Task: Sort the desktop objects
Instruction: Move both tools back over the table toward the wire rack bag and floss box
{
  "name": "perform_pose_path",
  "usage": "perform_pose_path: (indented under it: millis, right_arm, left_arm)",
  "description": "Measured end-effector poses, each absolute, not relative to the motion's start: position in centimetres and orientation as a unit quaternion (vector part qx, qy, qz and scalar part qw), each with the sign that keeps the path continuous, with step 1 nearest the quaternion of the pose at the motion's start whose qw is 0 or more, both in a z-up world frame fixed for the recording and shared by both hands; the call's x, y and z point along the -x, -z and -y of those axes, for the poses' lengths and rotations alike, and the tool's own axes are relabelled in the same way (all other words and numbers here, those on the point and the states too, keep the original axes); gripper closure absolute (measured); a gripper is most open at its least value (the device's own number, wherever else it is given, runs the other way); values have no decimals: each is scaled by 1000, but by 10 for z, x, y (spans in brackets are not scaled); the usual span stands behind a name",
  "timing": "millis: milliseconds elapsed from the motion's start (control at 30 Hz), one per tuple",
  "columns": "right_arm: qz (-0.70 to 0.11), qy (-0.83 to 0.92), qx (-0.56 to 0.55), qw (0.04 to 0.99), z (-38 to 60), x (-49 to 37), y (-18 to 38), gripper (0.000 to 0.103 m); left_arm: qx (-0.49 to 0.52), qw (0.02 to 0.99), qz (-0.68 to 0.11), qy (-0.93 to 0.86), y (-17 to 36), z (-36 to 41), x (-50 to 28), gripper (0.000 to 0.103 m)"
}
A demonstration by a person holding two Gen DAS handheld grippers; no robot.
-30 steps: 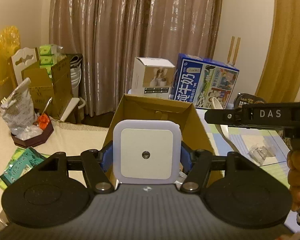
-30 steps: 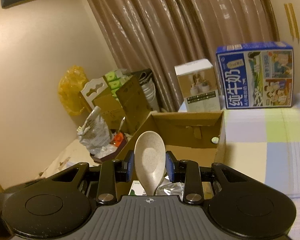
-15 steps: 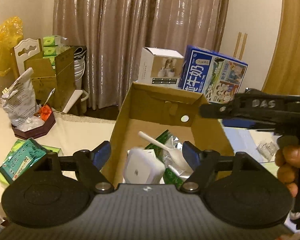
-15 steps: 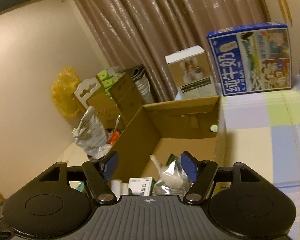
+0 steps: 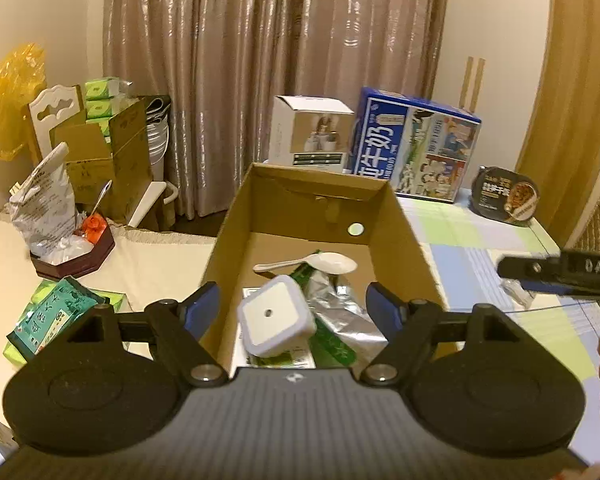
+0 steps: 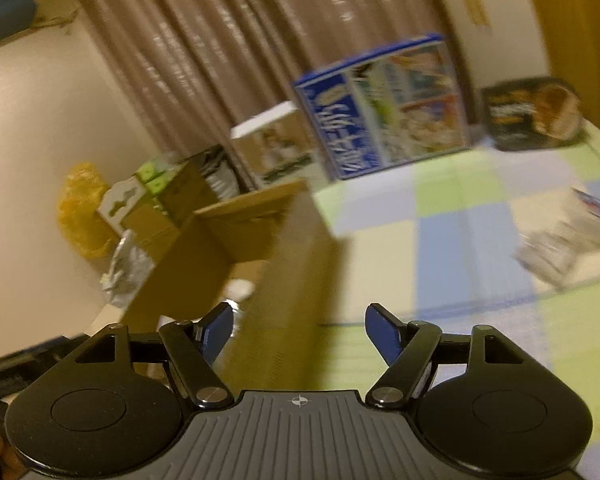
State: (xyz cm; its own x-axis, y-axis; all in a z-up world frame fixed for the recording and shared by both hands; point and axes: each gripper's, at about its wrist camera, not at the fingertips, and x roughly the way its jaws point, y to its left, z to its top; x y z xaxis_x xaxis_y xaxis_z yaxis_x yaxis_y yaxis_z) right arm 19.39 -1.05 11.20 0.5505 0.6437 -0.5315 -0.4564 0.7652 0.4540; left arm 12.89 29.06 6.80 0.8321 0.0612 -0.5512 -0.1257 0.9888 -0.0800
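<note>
In the left wrist view an open cardboard box stands straight ahead. Inside it lie a white square night light, a white spoon and a silver foil packet. My left gripper hovers over the box's near end, its jaws opening with nothing pressed between the pads. My right gripper is also opening and empty, above the box's right wall and the checked tablecloth; that view is blurred. Its black body shows at the right edge of the left wrist view.
A blue milk carton, a white box and a black food bowl stand behind the cardboard box. Green packets and a dark red tray lie to the left. A wrapped packet lies on the checked cloth at right.
My left gripper let go of the night light, which dropped into the box. My right gripper released the spoon into the box, then swung right over the table.
</note>
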Motion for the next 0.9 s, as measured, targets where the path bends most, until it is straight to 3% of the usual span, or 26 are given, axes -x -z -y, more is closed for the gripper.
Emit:
perform_pose_path:
  millis: [567, 900]
  right_arm:
    - [-339, -223, -152, 901, 158, -183, -122, 23]
    - [-342, -167, -147, 913, 223, -200, -110, 16]
  left_arm:
    - [9, 962, -274, 20, -94, -175, -122, 18]
    - [-10, 954, -291, 78, -74, -108, -153, 14]
